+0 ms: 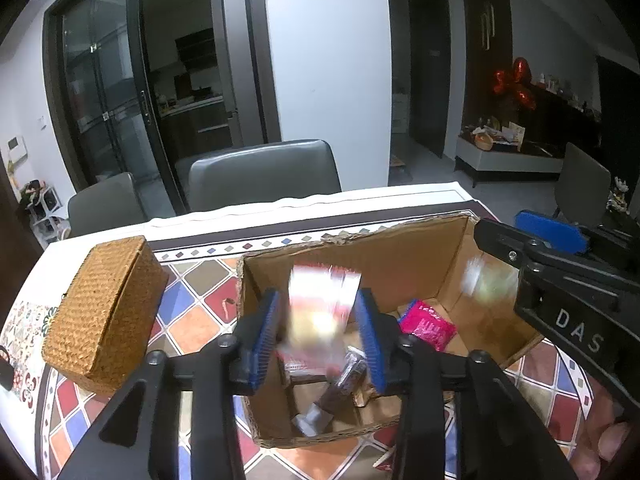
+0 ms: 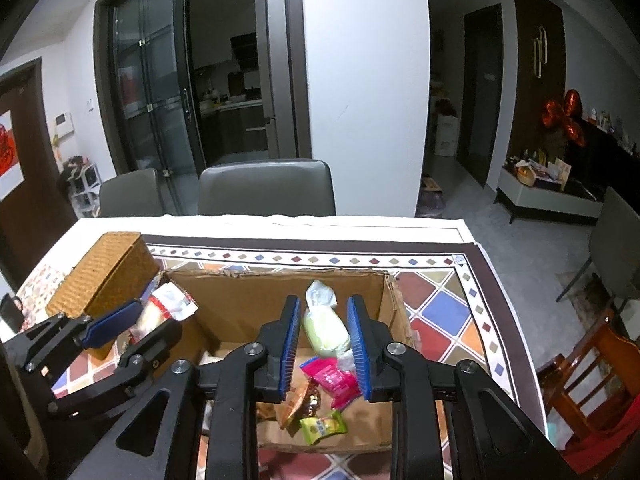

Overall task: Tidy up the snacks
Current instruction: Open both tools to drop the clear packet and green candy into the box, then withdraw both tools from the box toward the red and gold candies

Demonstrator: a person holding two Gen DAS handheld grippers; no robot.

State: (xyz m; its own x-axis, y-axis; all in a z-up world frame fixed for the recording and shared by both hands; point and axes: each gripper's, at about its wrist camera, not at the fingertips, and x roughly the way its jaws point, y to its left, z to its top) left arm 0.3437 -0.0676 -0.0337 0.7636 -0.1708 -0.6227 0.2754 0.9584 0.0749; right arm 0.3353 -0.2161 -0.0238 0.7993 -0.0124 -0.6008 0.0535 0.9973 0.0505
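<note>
An open cardboard box [image 1: 400, 256] [image 2: 248, 300] stands on the patterned tablecloth. My left gripper [image 1: 320, 320] hovers over its left part, jaws apart, with a blurred red-and-white snack pack [image 1: 320, 304] between the pads; contact is unclear. That pack also shows in the right wrist view [image 2: 164, 308], beside the left gripper [image 2: 132, 328]. My right gripper [image 2: 324, 340] is over the box with a pale green wrapped snack [image 2: 324, 328] between its pads. In the box lie a pink packet [image 1: 428, 322] [image 2: 334, 380], a dark wrapped bar [image 1: 348, 376], and a green candy [image 2: 322, 428].
A woven lidded basket [image 1: 104, 312] [image 2: 104, 276] sits left of the box. Grey chairs [image 1: 264, 172] [image 2: 266, 188] stand at the table's far edge [image 2: 280, 222]. A wooden chair [image 2: 592, 376] is at the right. The right gripper's body [image 1: 560, 280] crosses the left wrist view.
</note>
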